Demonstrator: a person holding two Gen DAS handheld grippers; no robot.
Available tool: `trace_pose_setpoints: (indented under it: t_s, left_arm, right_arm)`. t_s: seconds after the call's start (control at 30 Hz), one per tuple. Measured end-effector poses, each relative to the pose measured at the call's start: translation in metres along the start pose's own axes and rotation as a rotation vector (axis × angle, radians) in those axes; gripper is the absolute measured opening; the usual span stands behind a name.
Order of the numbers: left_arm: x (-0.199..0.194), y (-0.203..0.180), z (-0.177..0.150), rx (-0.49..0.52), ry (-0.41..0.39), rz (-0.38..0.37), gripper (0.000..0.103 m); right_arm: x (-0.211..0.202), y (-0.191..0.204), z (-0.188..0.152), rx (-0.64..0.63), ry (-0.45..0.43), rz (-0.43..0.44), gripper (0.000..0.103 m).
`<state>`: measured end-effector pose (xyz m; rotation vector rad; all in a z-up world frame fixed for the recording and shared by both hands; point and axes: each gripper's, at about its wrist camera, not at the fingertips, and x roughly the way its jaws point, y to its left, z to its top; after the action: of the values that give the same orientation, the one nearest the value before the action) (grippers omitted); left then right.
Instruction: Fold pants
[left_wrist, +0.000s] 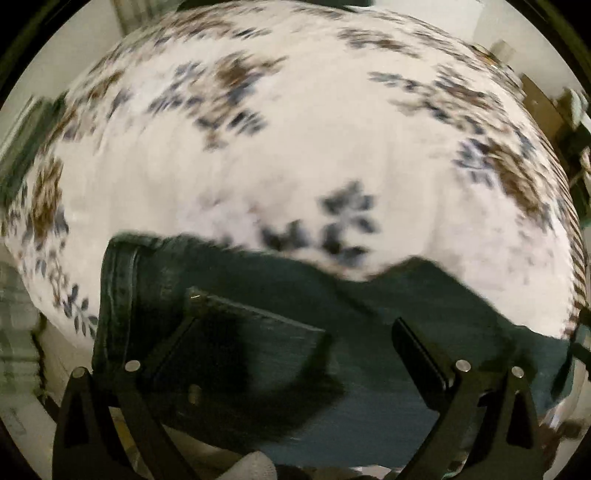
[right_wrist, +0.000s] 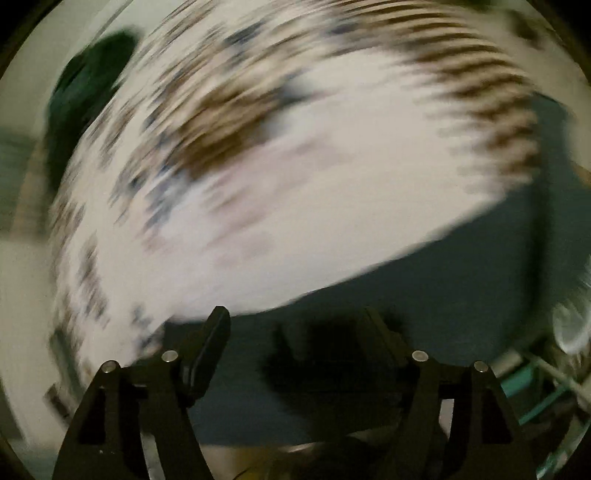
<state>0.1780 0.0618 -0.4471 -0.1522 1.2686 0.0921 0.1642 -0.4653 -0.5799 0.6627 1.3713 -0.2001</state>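
Dark denim pants (left_wrist: 266, 280) lie flat on a white floral bedcover (left_wrist: 295, 129), with a stitched band (left_wrist: 118, 295) at their left end. My left gripper (left_wrist: 295, 314) hovers over them pointing steeply down, jaws wide open and nothing between the fingers. In the blurred right wrist view the same dark pants (right_wrist: 443, 280) fill the lower right. My right gripper (right_wrist: 295, 317) is above them, its fingers apart and gripping no cloth. The right finger there is smeared by motion.
The floral bedcover (right_wrist: 295, 184) spreads over most of both views and has a brown striped border (right_wrist: 498, 92) at its far right. A dark green shape (right_wrist: 92, 81) sits beyond the bed at the upper left. Furniture (left_wrist: 554, 110) stands past the bed's right edge.
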Motion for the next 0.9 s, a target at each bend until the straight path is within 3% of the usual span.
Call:
trace_pose_setpoints:
  t_s: [0.1,0.23,0.37,0.47,0.53,0.57,0.6,0.67,0.77,0.87,0.9]
  left_arm:
    - [-0.006,-0.048,0.0,0.063,0.01,-0.037,0.103]
    - [0.009,-0.133,-0.011,0.164,0.08,-0.085,0.103]
    - [0.023,-0.2,-0.029,0.246,0.138,-0.11,0.103]
    - [0.035,-0.248,-0.043,0.317,0.169,-0.1,0.103]
    - [0.04,-0.276,-0.05,0.366,0.176,-0.102,0.103]
    - [0.041,-0.287,-0.053,0.384,0.178,-0.099,0.103]
    - [0.042,-0.299,-0.057,0.407,0.181,-0.098,0.103]
    - [0.042,-0.313,-0.062,0.432,0.18,-0.098,0.103]
    - [0.044,-0.329,-0.073,0.462,0.194,-0.101,0.103]
    - [0.048,-0.34,-0.087,0.481,0.224,-0.105,0.103]
    - [0.05,-0.342,-0.091,0.486,0.236,-0.105,0.103]
  right_arm:
    - [-0.019,-0.076,0.025,0.107,-0.078,-0.128,0.075]
    - [-0.024,-0.164,0.071,0.208,-0.162,-0.27,0.075]
    - [-0.009,-0.21,0.112,0.232,-0.169,-0.295,0.075]
    - [0.016,-0.218,0.133,0.162,-0.101,-0.311,0.075]
    - [0.026,-0.22,0.138,0.088,-0.078,-0.368,0.062]
    - [0.023,-0.225,0.137,0.084,-0.096,-0.389,0.033]
    - [0.011,-0.239,0.135,0.121,-0.126,-0.344,0.019]
    - [-0.006,-0.262,0.128,0.203,-0.162,-0.326,0.011]
    - [-0.033,-0.329,0.109,0.416,-0.192,-0.221,0.01]
    - [-0.041,-0.403,0.084,0.672,-0.16,-0.019,0.012]
    - [-0.043,-0.414,0.079,0.71,-0.164,0.017,0.017]
